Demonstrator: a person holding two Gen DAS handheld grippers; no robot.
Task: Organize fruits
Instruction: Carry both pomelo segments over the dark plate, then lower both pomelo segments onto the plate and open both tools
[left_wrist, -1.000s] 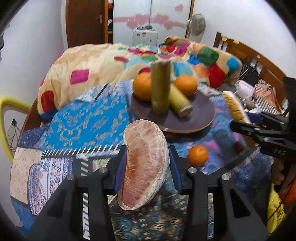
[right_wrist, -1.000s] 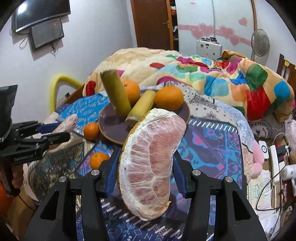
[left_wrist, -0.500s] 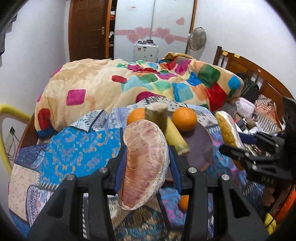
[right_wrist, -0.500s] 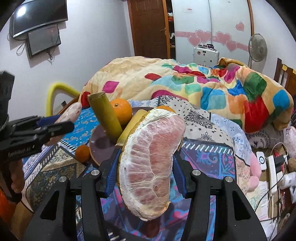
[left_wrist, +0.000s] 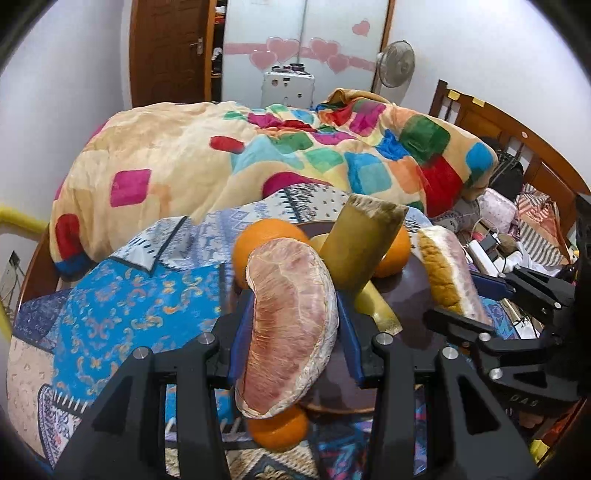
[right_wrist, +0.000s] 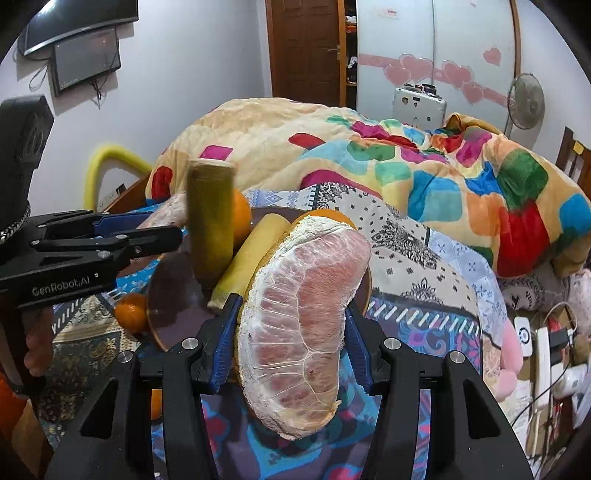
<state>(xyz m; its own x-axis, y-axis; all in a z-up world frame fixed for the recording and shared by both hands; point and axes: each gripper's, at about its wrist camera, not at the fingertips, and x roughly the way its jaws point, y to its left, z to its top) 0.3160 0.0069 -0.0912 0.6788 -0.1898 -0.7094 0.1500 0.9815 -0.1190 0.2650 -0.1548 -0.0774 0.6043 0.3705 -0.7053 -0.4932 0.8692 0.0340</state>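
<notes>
Pomelo wedge (left_wrist: 288, 325) sits clamped between my left gripper's (left_wrist: 291, 314) blue pads, jaws partly closed on its flanks, pink flesh facing the camera, lower tip hanging below the fingers. A second pomelo wedge (right_wrist: 306, 332) is held the same way in my right gripper (right_wrist: 291, 328), jaws partly closed on it, white membrane and pink segments outward, rind at the back.

Directly under the left jaws lies a small orange (left_wrist: 279, 430) on the patterned cloth (left_wrist: 122, 306), at the near edge of the dark round plate (left_wrist: 406, 291). From the right view a small orange (right_wrist: 131, 312) rests just left of the plate's rim (right_wrist: 170, 295), below the left gripper's fingers (right_wrist: 147, 236).

Just beyond both jaws, on the plate: a greenish sugarcane piece (left_wrist: 364, 243) stands upright, a paler yellow piece (right_wrist: 251, 254) lies tilted against it, and two larger oranges sit behind, one to the left (left_wrist: 266, 236) and one to the right (left_wrist: 397, 251) of the upright piece. In the left view my right gripper (left_wrist: 476, 295) reaches in from the right, its wedge (left_wrist: 447, 269) over the plate's right side.

Farther ahead, a quilt with coloured squares (left_wrist: 258, 155) is heaped on the bed. Beyond it: a brown door (left_wrist: 170, 51), a white wardrobe with pink hearts (left_wrist: 306, 44), and a fan (left_wrist: 397, 62).
</notes>
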